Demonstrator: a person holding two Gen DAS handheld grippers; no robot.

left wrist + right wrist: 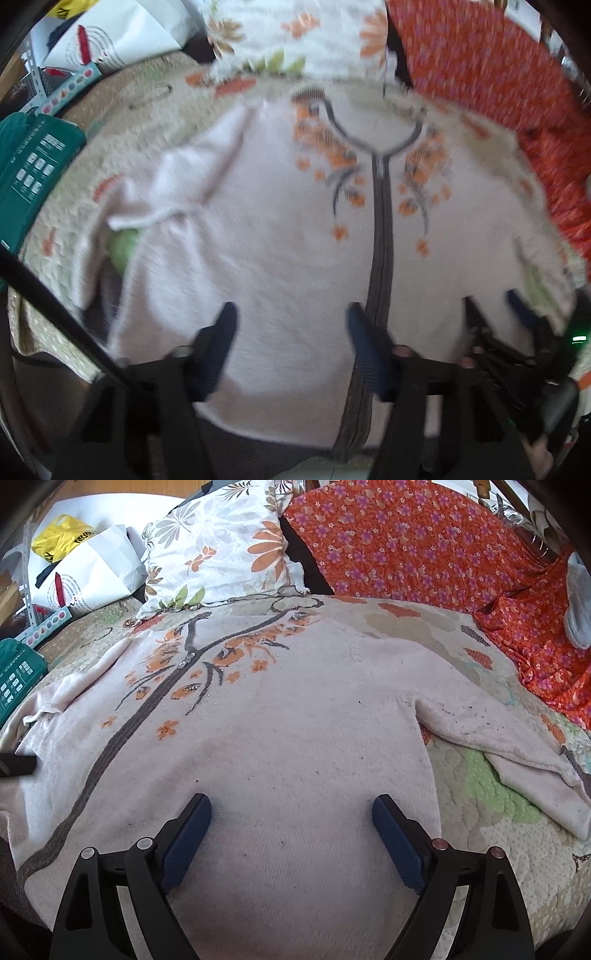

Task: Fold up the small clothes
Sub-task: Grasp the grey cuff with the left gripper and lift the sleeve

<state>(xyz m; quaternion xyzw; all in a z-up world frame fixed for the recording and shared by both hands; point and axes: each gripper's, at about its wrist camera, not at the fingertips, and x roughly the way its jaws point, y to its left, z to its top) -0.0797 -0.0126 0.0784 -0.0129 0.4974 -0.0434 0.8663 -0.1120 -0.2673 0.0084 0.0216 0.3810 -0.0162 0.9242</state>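
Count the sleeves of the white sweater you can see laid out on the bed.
2. One sleeve stretches out to the right over the quilt; the other sleeve lies bunched at the left side of the sweater. None seems hidden.

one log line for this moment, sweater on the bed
stage: pre-fold | sweater: flat on quilt, unfolded | left gripper: open, empty | right gripper: open, empty

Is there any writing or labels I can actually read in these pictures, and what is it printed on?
Nothing reads clearly.
Yellow bag: black lettering, creased and too small to read.
White paper bag: a red and grey printed design, no legible words.
Green box: white icons and lines of print, too blurred to read.
Light blue strip: coloured shapes only.
Sweater: orange flower pattern, no text.
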